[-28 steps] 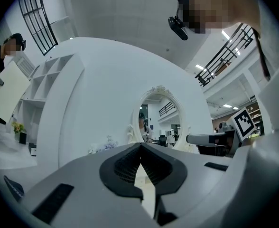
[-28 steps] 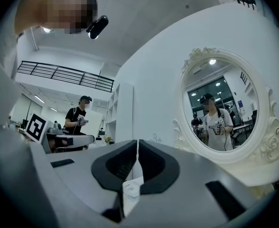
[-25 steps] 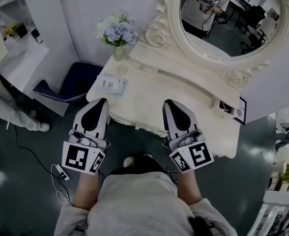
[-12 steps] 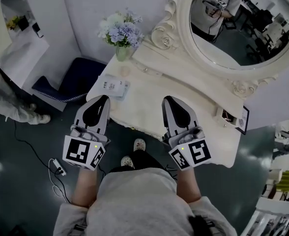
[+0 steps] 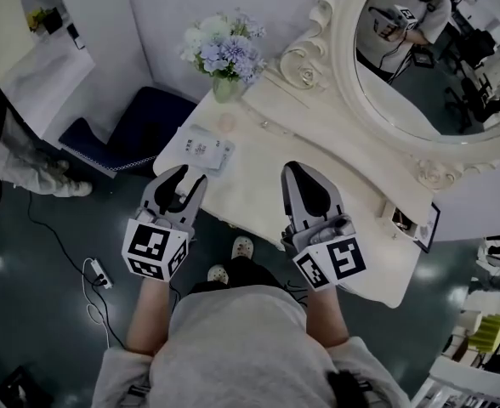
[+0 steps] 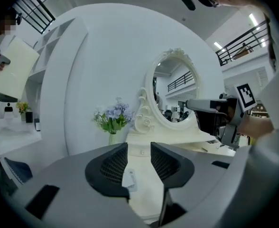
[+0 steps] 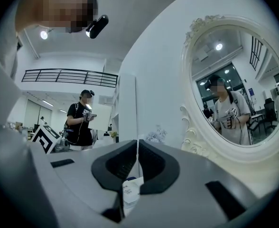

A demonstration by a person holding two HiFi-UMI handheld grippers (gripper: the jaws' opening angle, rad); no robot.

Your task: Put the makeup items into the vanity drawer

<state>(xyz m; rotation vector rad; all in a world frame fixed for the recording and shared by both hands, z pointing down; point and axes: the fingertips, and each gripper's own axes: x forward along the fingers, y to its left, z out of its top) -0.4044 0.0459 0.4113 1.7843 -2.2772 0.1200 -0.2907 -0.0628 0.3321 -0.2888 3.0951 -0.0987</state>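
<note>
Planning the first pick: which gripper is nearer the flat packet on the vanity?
Left. The left gripper, jaws just opening with nothing between them, sits just short of the packet. The right gripper is farther off to its right, over the vanity.

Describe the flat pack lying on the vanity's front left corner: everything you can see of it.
The flat pack is a thin, pale rectangular packet, card or plastic by its look, with small dark print too fine to read. It lies flat on the cream vanity top at the front left corner, slightly askew to the edge. Nothing lies on it. The left gripper, its jaws just opening with nothing gripped, hovers right before it; contact can't be judged.
</note>
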